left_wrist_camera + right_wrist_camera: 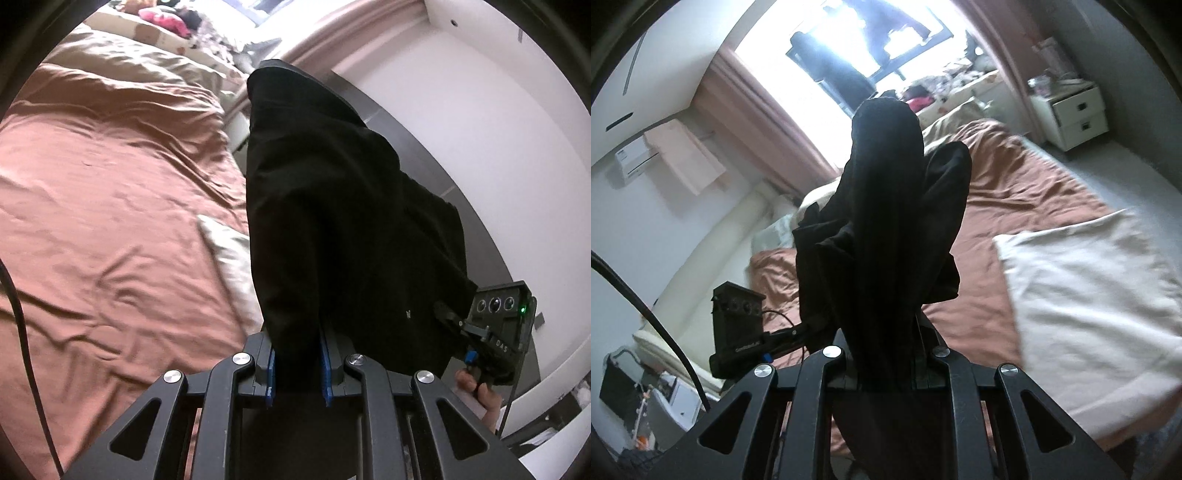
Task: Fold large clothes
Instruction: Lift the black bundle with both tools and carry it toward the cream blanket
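A large black garment (332,206) hangs in the air above the bed, held at two places. My left gripper (297,358) is shut on a bunched edge of it, the blue pads (325,369) pressing the cloth from both sides. The cloth drapes forward and hides the fingertips. In the right wrist view the same black garment (882,221) rises in folds from my right gripper (886,354), which is shut on it. The right gripper's body and a hand (476,391) show at the left view's lower right. The left gripper's body (738,328) shows at the right view's lower left.
The bed has a rumpled rust-brown sheet (110,206), with a beige duvet (122,55) at its far end. A white pillow (1089,295) lies on the bed's near right. A white nightstand (1075,114) stands beyond the bed. A bright window (849,55) with pink curtains faces me.
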